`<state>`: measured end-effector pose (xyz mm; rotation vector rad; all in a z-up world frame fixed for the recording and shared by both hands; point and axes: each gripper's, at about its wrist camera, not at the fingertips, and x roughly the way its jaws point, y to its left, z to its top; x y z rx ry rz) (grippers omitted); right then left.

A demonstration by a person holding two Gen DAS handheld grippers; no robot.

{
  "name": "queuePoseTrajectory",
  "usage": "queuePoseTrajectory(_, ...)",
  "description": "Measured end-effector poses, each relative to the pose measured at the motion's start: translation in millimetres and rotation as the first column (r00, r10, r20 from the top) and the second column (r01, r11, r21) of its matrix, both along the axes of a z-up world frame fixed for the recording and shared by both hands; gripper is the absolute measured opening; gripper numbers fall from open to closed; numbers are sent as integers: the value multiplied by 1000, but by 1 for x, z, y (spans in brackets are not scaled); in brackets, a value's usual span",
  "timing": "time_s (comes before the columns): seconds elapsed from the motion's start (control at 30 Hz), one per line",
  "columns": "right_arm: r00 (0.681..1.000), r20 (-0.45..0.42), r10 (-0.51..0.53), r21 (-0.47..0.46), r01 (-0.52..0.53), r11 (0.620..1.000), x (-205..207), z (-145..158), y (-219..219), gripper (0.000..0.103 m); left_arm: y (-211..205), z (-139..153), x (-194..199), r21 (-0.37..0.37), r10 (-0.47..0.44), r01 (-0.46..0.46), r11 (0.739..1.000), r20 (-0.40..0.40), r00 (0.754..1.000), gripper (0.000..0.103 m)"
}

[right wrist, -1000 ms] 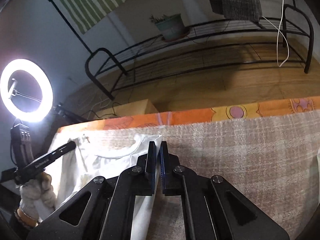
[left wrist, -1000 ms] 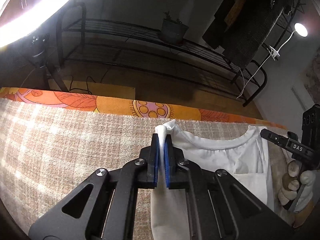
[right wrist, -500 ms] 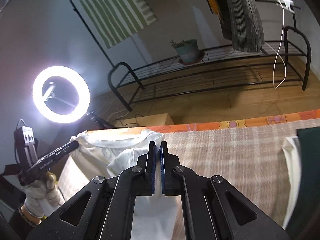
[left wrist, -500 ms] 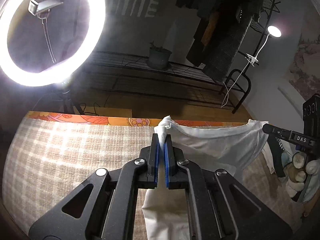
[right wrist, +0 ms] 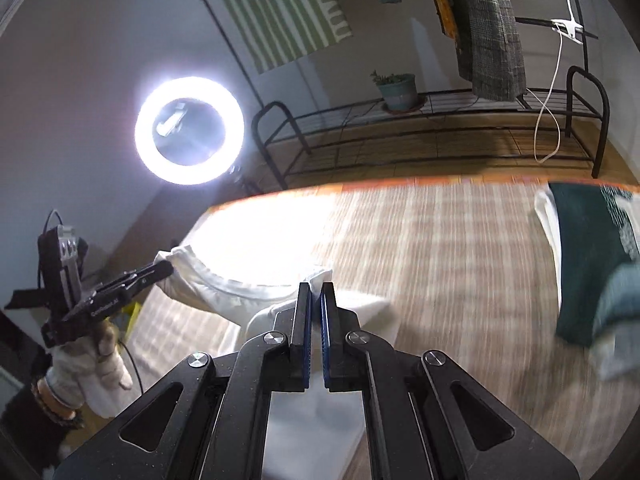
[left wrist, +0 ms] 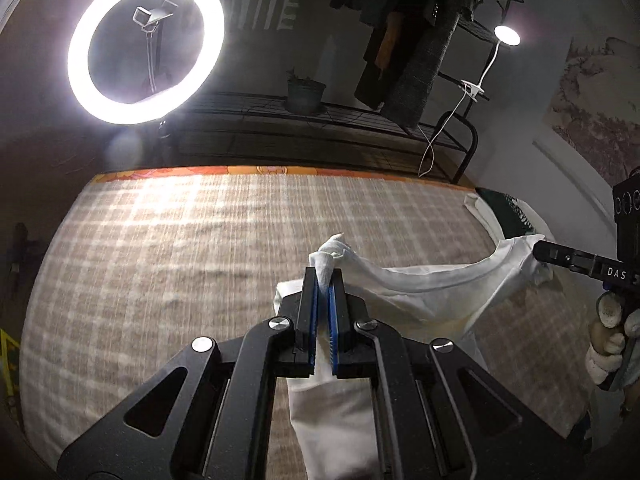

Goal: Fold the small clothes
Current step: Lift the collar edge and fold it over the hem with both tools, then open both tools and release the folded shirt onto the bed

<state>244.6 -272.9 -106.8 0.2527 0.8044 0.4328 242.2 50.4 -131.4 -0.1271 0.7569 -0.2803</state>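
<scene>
Both grippers have lifted the white shirt [left wrist: 432,292] off the plaid-covered bed [left wrist: 180,260]. The left gripper [left wrist: 325,280] and right gripper [right wrist: 316,292] each stay clenched on a shoulder, collar stretched between the fingers, body hanging below, seemingly ready to lay flat.

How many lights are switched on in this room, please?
2. A ring light stands on its stand beyond the far edge of the checked cloth, to the left. A small clip lamp shines on the metal rack to the right. Others may be outside the views.
</scene>
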Motion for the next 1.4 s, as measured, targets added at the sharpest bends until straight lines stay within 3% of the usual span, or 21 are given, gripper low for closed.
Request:
queuePoseTrajectory(0.17,1000,-30,-5,-14,5,1000,-48,-26,1,3,3,-26,-43,31,6,-5,1000,-43,999,2)
queuePoseTrajectory(0.3,1000,-28,15,-94,-17,995,-75,-38,10,3,-3,-42,-69,105,-21,28,994,-68,997,3)
queuePoseTrajectory(0.5,997,-31,71,-170,-75,983,-112,-44,10,5,-1,-41,-116,167,-91,106,980,-96,991,3)
queuePoseTrajectory(0.63,997,-29,75,-137,-79,987,-135,-36,-4,6,21,-36,-135,92,-63,74,993,-120,991,11)
queuePoseTrajectory(0.7,997,-45,62,-81,-65,995,-139,-37,-12,6,34,-37,-131,14,-17,20,1000,-158,987,23)
queuePoseTrajectory(0.77,997,-81,18,-85,-24,996,-136,-44,-14,6,43,-44,-122,-48,33,-44,998,-209,977,33)
queuePoseTrajectory(0.8,994,-110,-7,-93,-3,996,-132,-49,-15,9,46,-49,-117,-84,53,-75,994,-236,970,33)
queuePoseTrajectory(0.87,984,-176,-40,-61,30,998,-125,-62,-15,24,49,-62,-108,-157,59,-112,981,-306,950,34)
queuePoseTrajectory(1.0,959,-276,-60,-13,59,998,-112,-89,-11,27,53,-85,-95,-280,70,-196,940,-404,912,34)
queuePoseTrajectory(1.1,944,-323,-72,-8,74,997,-105,-105,-10,27,49,-92,-91,-298,58,-198,934,-420,906,33)
queuePoseTrajectory(1.13,938,-339,-73,1,78,997,-103,-111,-9,27,45,-93,-89,-290,56,-192,937,-419,906,29)
queuePoseTrajectory(1.17,933,-352,-73,8,80,997,-102,-115,-9,27,42,-94,-89,-276,55,-185,943,-419,907,16)
queuePoseTrajectory(1.2,928,-366,-72,16,84,996,-100,-119,-9,27,40,-95,-88,-263,55,-180,948,-421,905,10)
queuePoseTrajectory(1.3,917,-397,-51,76,89,993,-97,-129,-8,25,36,-94,-87,-245,61,-176,953,-415,908,5)
queuePoseTrajectory(1.37,917,-398,-36,112,88,990,-96,-131,-6,8,33,-90,-89,-224,64,-166,960,-401,914,4)
queuePoseTrajectory(1.4,918,-394,-32,116,84,990,-96,-129,-5,8,33,-88,-89,-218,66,-162,962,-392,918,3)
